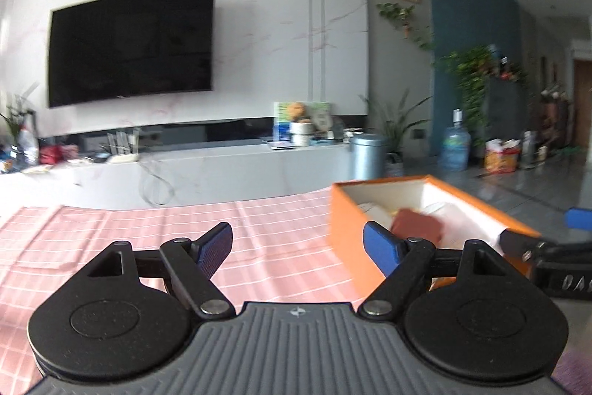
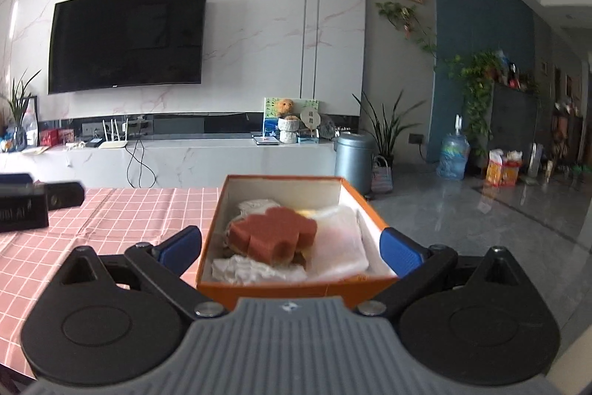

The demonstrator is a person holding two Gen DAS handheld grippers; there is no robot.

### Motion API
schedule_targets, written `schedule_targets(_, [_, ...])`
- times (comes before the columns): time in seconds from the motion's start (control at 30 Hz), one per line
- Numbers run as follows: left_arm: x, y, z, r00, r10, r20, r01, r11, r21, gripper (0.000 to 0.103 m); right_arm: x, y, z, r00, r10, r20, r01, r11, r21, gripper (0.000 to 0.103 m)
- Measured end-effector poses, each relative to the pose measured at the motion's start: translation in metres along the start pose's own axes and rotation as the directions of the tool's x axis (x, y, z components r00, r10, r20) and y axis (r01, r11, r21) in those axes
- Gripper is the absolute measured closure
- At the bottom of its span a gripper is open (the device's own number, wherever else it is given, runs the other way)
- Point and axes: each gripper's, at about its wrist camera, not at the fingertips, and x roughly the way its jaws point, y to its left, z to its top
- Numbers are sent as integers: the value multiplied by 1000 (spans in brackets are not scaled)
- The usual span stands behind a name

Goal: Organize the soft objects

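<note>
Blue pads, left hand-held gripper (image 1: 299, 248): jaws spread wide, nothing between them; only the pink checked cloth (image 1: 148, 247) under the gap; right pad sits just in front of the orange box's near corner.
Right hand-held gripper (image 2: 290, 247): jaws spread wide, straddling the near end of the orange box (image 2: 296, 289); pads outside both box walls, cannot tell if either touches the cardboard; nothing pinched.
Orange box: open top, white lining, on the worktop's right part; in the right wrist view its long axis runs away from the camera toward the TV wall, near short side facing the gripper.
Brown sponge (image 2: 273, 234): puzzle-piece shape, lies flat on top of the pile inside the box, left of centre, long axis roughly across the box, lobes pointing toward far and right sides.
White cloths (image 2: 336, 239): crumpled, fill the box under and around the sponge; something yellowish at the far right, too hidden to tell.
Worktop: covered by the pink checked cloth, bare of other items where seen.
Other gripper in view: black body of the left one at the left edge of the right wrist view, well apart from the box.
Beyond: black TV (image 2: 127, 37) on marble wall, grey bin (image 2: 353, 161), plants.
</note>
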Motion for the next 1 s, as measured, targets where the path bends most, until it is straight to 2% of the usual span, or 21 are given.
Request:
schedule_targets(0.13, [1, 1, -12, 999, 27, -44, -30, 998, -54, 7, -2, 2, -18, 999, -31, -11, 31, 999, 10, 3])
schedule_targets(0.2, [2, 4, -17, 998, 30, -58, -32, 999, -43, 7, -3, 6, -25, 999, -51, -7, 51, 998, -21, 3])
schedule_targets(0.4, [-1, 8, -23, 999, 27, -47, -29, 999, -39, 7, -8, 15, -38, 999, -32, 18, 33, 996, -82, 3])
schedule_targets(1.0, [-6, -4, -31, 997, 44, -69, -44, 999, 7, 7, -1, 13, -41, 999, -42, -7, 41, 997, -63, 3])
